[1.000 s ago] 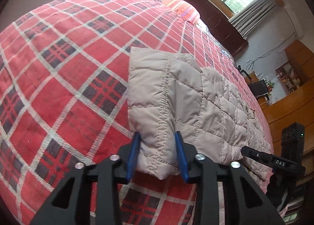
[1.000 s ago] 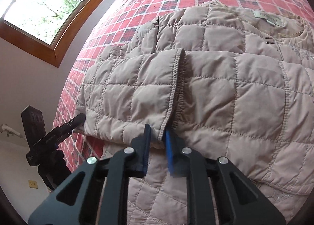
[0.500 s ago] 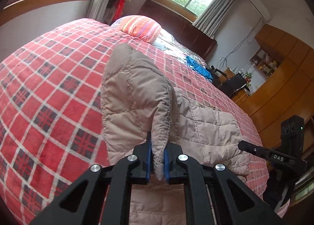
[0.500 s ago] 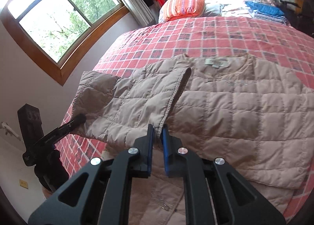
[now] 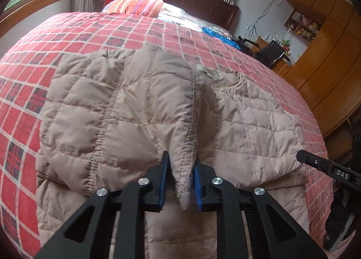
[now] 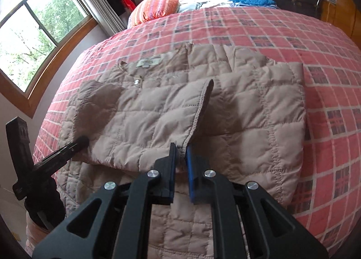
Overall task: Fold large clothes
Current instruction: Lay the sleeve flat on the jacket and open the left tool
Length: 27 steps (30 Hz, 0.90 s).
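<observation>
Bed (image 5: 158,33): covered by a red plaid blanket filling the upper and side parts of both views; a striped pillow (image 6: 155,6) is seen at the upper centre of the right wrist view.

Quilted jacket (image 5: 135,105): beige, padded, laid across the bed in the centre of both views, its neck label (image 6: 147,62) toward the upper left of the right wrist view. One side panel is carried over the body, its stitched edge (image 6: 200,105) running up from the lower centre. It is judged light, soft and bulky; the padding is expected to spring back and the smooth shell to slide, so hold is best taken on a stitched hem or seam, not on the puffed squares.

Left tool (image 5: 179,182): seen at the lower centre of its view, levelled low over the jacket and pointed toward the headboard. The blue pads are parted only by the fold of padded edge pinched between them.

Right tool (image 6: 180,168): at the lower centre of its view, likewise pointed up the bed. The jaws are nearly closed, the hem corner being gripped between them.
</observation>
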Each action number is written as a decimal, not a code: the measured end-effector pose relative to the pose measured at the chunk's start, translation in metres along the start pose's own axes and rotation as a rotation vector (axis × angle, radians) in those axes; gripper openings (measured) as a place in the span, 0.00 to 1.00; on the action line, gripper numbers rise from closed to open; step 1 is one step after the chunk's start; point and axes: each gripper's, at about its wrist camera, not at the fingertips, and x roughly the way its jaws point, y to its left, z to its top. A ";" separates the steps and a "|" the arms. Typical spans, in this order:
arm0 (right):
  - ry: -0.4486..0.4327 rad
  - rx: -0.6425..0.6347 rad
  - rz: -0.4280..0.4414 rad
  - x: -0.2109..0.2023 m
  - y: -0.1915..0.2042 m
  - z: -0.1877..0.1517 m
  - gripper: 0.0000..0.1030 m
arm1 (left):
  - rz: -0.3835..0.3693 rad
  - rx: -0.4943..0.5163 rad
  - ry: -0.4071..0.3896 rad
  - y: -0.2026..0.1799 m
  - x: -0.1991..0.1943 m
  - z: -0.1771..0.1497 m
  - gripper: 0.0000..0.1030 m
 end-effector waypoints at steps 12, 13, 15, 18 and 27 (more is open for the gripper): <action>0.006 0.094 0.077 0.012 -0.026 0.001 0.46 | 0.029 -0.032 -0.120 0.041 -0.063 0.009 0.51; 0.019 0.098 0.090 0.018 -0.027 0.000 0.42 | 0.049 -0.035 -0.106 0.045 -0.056 0.008 0.51; 0.031 0.090 0.119 0.030 -0.026 0.000 0.19 | 0.072 -0.045 -0.082 0.053 -0.041 0.006 0.51; 0.021 0.096 0.149 0.026 -0.030 -0.002 0.06 | 0.085 -0.053 -0.063 0.061 -0.027 0.002 0.51; 0.037 0.162 0.038 0.020 -0.057 -0.005 0.04 | 0.081 0.004 -0.036 0.056 -0.012 -0.007 0.51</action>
